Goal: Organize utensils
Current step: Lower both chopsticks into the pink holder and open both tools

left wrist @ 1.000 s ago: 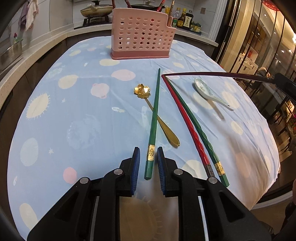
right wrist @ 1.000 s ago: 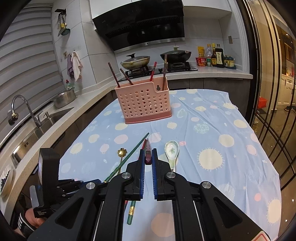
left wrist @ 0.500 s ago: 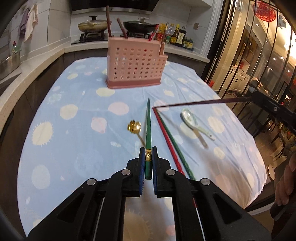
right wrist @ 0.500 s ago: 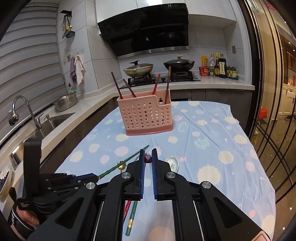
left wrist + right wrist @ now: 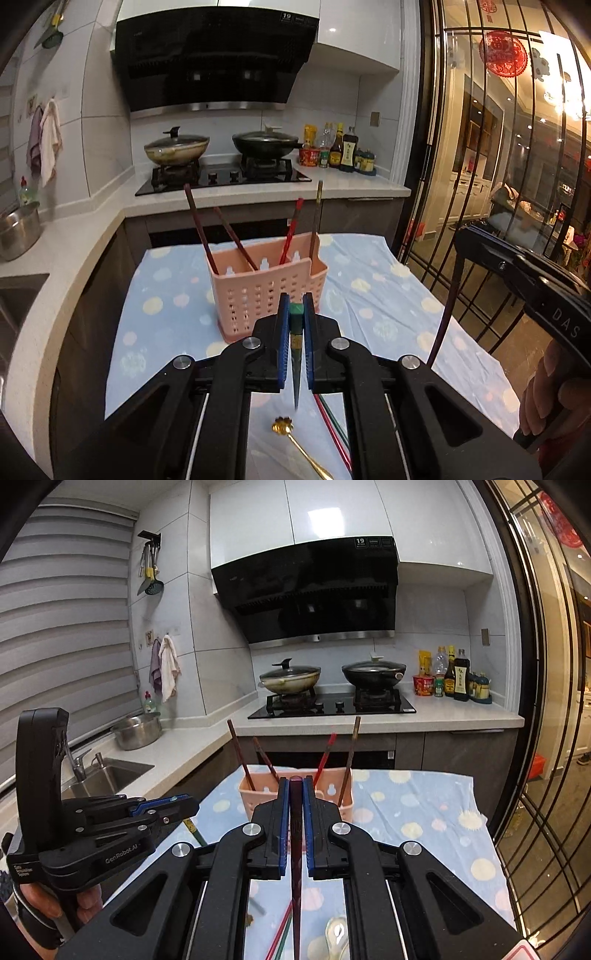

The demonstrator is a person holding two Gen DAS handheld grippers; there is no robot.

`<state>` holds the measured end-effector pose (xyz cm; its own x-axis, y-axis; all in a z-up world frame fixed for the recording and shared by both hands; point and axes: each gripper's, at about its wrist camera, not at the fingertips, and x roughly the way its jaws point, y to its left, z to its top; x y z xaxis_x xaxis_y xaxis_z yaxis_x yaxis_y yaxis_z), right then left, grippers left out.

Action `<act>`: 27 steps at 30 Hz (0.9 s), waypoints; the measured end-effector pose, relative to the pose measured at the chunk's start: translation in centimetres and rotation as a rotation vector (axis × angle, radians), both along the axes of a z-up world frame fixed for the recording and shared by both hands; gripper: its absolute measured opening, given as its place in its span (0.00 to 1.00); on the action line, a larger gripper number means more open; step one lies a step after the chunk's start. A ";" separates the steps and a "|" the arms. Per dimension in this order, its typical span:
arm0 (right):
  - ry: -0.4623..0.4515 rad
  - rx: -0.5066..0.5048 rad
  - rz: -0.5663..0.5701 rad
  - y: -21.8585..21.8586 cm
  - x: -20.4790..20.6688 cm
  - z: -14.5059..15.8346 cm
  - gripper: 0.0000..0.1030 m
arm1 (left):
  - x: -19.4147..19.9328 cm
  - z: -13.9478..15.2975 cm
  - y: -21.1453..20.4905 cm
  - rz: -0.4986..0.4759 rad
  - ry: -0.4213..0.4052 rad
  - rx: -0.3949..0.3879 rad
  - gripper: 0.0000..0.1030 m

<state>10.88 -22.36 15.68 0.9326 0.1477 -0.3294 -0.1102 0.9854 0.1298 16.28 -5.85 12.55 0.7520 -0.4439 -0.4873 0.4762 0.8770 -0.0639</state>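
Left gripper: the left gripper (image 5: pixel 296 334) is pinched tight on the thick end of a green chopstick (image 5: pixel 295 354), whose thin tip hangs down between the arms. A second ago its jaws stood apart astride that chopstick as it lay flat on the cloth; now the stick is off the counter and carried high.

Right gripper: the right gripper (image 5: pixel 296 814) is pressed together on a dark maroon chopstick (image 5: pixel 295 871), gripped at the top end with the rest dangling below. It had this stick already a second ago, low over the cloth; it is raised now too.

Holder: the pink utensil holder (image 5: pixel 271 295) stands upright on the blue spotted cloth (image 5: pixel 170 306) covering the counter (image 5: pixel 454 354), just beyond both grippers, with four chopsticks leaning in it.

Left on the cloth: a gold flower-headed spoon (image 5: pixel 295 446), a red chopstick (image 5: pixel 332 432) and another green chopstick (image 5: pixel 341 434) lying side by side, and a white ceramic spoon (image 5: pixel 334 936).

Meaning for the task: both pick-ups look done, and each hand has one stick to deliver. Both sticks hang tip-down, so they seem ready to be lowered into a compartment of the holder.

Risk: thin sticks held at one end may swing and catch the rim.
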 end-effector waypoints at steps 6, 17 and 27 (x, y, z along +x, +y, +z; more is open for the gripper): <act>-0.072 0.042 0.007 -1.2 3.4 4.2 0.07 | 2.3 5.1 -0.5 0.003 -0.096 -0.011 0.06; -0.152 0.048 -0.022 -1.2 11.9 10.1 0.07 | 8.0 12.1 -2.1 0.028 -0.214 -0.052 0.06; -0.125 0.012 -0.058 -1.8 18.4 9.6 0.07 | 13.4 12.2 -2.3 0.085 -0.194 -0.013 0.06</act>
